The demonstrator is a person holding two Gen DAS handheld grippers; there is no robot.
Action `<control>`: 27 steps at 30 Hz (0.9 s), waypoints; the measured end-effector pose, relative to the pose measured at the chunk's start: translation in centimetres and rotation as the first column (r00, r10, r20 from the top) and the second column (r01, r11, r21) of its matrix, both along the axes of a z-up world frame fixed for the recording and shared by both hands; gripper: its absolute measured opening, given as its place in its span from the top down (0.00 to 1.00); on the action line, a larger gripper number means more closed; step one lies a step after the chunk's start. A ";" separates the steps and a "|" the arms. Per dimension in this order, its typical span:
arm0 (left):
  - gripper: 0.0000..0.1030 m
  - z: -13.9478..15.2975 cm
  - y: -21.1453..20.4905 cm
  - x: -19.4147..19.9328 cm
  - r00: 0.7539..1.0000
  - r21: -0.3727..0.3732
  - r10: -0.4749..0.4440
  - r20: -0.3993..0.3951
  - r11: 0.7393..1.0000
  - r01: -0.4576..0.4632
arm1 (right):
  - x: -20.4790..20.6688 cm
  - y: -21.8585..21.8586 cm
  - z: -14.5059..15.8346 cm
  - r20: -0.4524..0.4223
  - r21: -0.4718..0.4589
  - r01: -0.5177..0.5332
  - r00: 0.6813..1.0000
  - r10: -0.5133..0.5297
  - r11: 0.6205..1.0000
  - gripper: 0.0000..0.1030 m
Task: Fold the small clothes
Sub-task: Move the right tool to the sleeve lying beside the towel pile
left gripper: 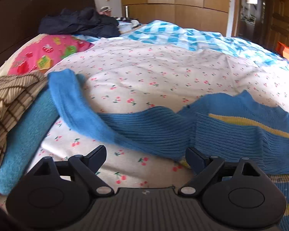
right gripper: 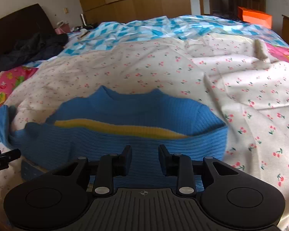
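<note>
Black right gripper [right gripper: 144, 160] hangs part-open, gripping nothing, over the folded blue ribbed sweater with a yellow stripe [right gripper: 125, 140] on the cherry-print bed [right gripper: 240, 96]; left gripper [left gripper: 144, 159], wide open, should take the loose sleeve at ten o'clock and lay it flat.

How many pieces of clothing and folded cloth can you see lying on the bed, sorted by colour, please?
Blue with yellow stripe: 1, the ribbed sweater
Plain blue: 1, the fuzzy cloth at the left
Brown checked: 1, the checked cloth on top of it
Dark: 1, the dark garment pile by the headboard
Total: 4
</note>
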State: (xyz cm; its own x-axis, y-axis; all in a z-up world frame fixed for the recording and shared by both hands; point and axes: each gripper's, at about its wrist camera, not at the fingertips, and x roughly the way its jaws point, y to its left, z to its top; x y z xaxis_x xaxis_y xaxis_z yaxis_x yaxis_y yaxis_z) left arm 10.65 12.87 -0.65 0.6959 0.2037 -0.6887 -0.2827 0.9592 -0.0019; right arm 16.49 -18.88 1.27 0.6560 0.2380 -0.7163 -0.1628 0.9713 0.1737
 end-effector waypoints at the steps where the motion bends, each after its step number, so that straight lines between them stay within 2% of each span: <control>1: 0.09 0.0 0.6 -0.3 1.000 -0.009 0.022 0.006 1.000 -0.022 | 0.2 0.9 0.3 0.001 0.010 -0.027 1.000 0.027 1.000 0.70; 4: 0.09 -0.5 1.8 -0.3 0.997 -0.036 0.073 0.001 0.997 -0.073 | 1.4 5.4 1.2 -0.007 0.044 -0.151 0.988 0.152 0.988 0.70; 7: 0.09 -1.0 2.0 -0.6 0.995 -0.068 0.098 -0.005 0.993 -0.098 | 3.0 10.1 2.2 -0.021 0.086 -0.271 0.962 0.274 0.959 0.70; 10: 0.09 -1.1 2.1 -1.0 0.994 -0.057 0.108 0.013 0.993 -0.107 | 4.7 15.5 3.6 -0.012 0.110 -0.401 0.914 0.405 0.909 0.60; 15: 0.09 -0.6 3.2 -1.7 0.986 -0.054 0.151 0.076 0.988 -0.147 | 7.0 24.5 4.1 -0.028 0.106 -0.563 0.822 0.569 0.820 0.59; 18: 0.09 -0.3 4.2 -2.0 0.971 -0.034 0.210 0.114 0.978 -0.207 | 8.5 29.1 3.4 -0.053 0.106 -0.623 0.775 0.630 0.775 0.53; 21: 0.09 -0.3 5.5 -2.2 0.947 -0.025 0.284 0.148 0.959 -0.283 | 10.0 33.1 2.0 -0.092 0.139 -0.650 0.743 0.663 0.747 0.53; 24: 0.09 -0.7 7.0 -2.2 0.936 -0.073 0.328 0.131 0.944 -0.320 | 11.2 35.7 0.6 -0.121 0.185 -0.656 0.724 0.679 0.732 0.51; 27: 0.11 -1.3 8.0 -2.1 0.922 -0.110 0.369 0.113 0.927 -0.358 | 12.2 37.7 -0.5 -0.141 0.222 -0.648 0.718 0.682 0.729 0.50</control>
